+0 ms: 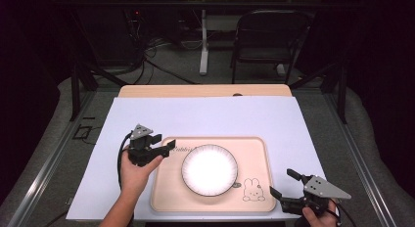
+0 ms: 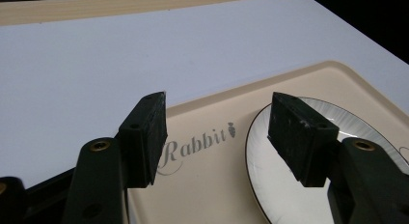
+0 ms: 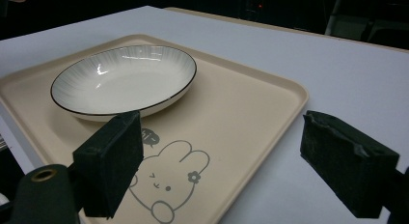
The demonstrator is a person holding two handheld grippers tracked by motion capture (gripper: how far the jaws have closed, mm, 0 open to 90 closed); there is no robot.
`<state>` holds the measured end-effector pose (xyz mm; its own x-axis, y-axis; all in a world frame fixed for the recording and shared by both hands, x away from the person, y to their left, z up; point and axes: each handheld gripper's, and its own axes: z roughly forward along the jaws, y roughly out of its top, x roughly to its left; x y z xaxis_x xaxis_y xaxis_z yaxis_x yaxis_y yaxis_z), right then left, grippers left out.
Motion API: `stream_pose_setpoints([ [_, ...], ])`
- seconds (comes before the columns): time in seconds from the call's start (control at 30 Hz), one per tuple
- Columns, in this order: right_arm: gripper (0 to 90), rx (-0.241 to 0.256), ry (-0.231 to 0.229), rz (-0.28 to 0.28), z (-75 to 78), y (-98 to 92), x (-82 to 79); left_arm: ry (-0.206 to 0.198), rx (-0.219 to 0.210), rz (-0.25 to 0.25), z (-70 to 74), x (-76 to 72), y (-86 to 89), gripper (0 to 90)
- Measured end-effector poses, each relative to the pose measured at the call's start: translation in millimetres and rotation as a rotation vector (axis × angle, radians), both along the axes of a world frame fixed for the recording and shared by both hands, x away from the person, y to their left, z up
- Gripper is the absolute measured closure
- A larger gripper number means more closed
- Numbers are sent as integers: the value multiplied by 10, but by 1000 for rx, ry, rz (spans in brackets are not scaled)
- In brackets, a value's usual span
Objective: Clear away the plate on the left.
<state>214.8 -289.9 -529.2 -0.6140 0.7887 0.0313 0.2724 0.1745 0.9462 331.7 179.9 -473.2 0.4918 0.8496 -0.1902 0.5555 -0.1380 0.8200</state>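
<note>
1. White plate [image 1: 209,169] with a dark rim sits on a beige tray [image 1: 254,148], between both tongs.
2. Left gripper [image 1: 165,147], jaws spread and empty, hovers beside the plate.
3. Right gripper [image 1: 285,184], jaws spread and empty, sits off the tray's near corner.

A lab-like recording room is suggested by black metal frame struts [image 1: 76,85], tangled floor cables [image 1: 147,51] at 11 o'clock, and a black folding chair [image 1: 268,38] at 1 o'clock.

Black folding chair [image 1: 270,38] beyond the table, white table leg [image 1: 203,41], floor cables [image 1: 147,51]
</note>
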Motion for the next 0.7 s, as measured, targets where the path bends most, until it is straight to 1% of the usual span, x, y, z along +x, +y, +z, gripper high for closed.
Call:
stream_pose_setpoints([
  [0.13, 146, 1, 2, 0, -1, 0, 1, -7, -3, 23, 26, -71, 124, 389],
  [0.37, 146, 0, 0, -1, 0, 1, 0, -1, -6, 63, 20, -230, 362, 390],
  [0.53, 146, 1, -1, 0, 0, 2, 0, 13, -3, 99, -72, -349, 508, 390],
  [0.7, 146, 0, -2, -1, 0, 3, -2, 38, 1, 139, -220, -445, 628, 392],
])
